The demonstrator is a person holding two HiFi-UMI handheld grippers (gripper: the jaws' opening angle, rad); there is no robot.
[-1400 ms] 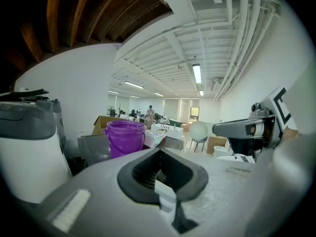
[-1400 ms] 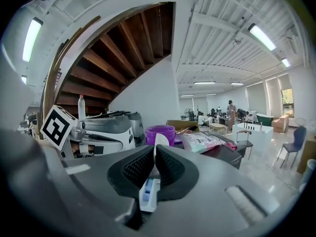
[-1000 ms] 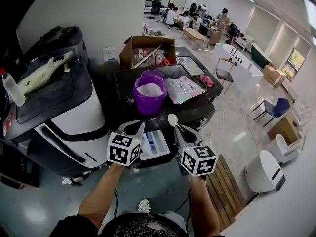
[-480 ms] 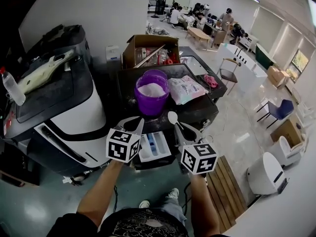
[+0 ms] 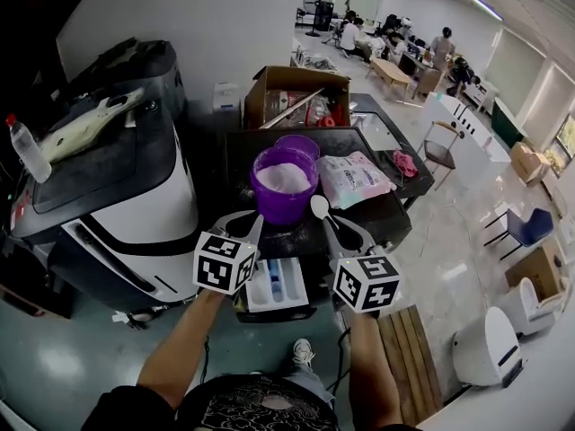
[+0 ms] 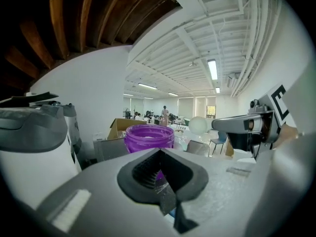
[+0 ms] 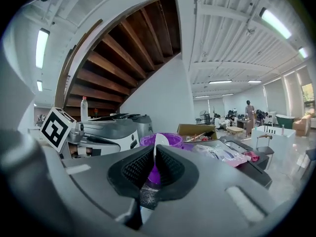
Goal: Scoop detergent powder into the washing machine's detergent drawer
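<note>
Your left claw (image 5: 244,230) sits pressed together and empty, just left of the open detergent drawer (image 5: 277,284). Beyond it, the purple tub (image 5: 284,187) of powder stands on the dark surface (image 5: 244,164). Your right claw (image 5: 340,239) is clamped on the white spoon (image 5: 318,207); dip its bowl shallowly and lift it level
</note>
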